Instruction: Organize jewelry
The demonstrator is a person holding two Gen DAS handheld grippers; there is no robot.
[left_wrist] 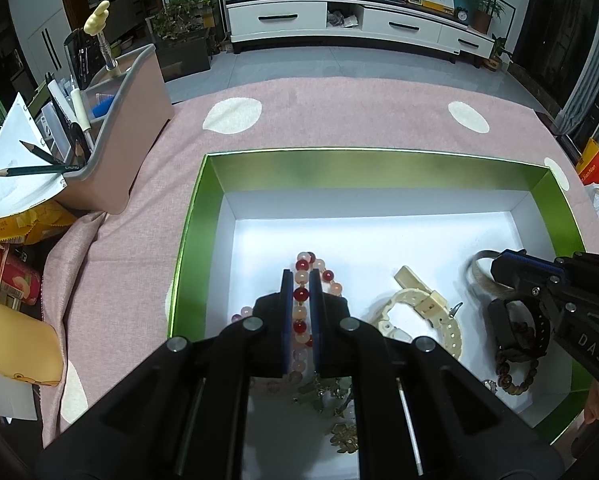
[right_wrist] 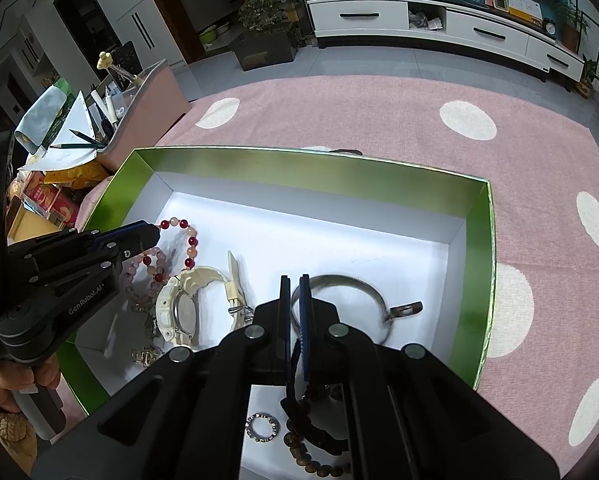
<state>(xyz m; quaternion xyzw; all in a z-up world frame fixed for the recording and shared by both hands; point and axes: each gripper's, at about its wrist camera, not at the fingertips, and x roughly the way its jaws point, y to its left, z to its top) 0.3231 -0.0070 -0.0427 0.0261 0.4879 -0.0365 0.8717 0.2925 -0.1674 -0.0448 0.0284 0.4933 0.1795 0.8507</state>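
A green-walled box (left_wrist: 359,168) (right_wrist: 299,168) with a white floor holds the jewelry. My left gripper (left_wrist: 300,274) (right_wrist: 155,234) is shut just above a red and pink bead bracelet (left_wrist: 327,276) (right_wrist: 189,242), whose beads show through the narrow slit between the fingers. My right gripper (right_wrist: 295,280) (left_wrist: 495,268) is shut over a black watch (left_wrist: 515,332) (right_wrist: 315,428), its tips reaching a silver bangle (right_wrist: 351,284). A cream watch (left_wrist: 419,312) (right_wrist: 179,308) lies between them. A brown bead bracelet (left_wrist: 511,380) and a small ring (right_wrist: 263,426) lie near the front.
The box sits on a pink cloth with white dots (left_wrist: 339,120). A pink organizer bin (left_wrist: 131,120) with pencils and pens stands at the left, snack packets (left_wrist: 3,272) beside it. A gold trinket (left_wrist: 345,438) lies in the box's front. A hand (right_wrist: 3,384) holds the left gripper.
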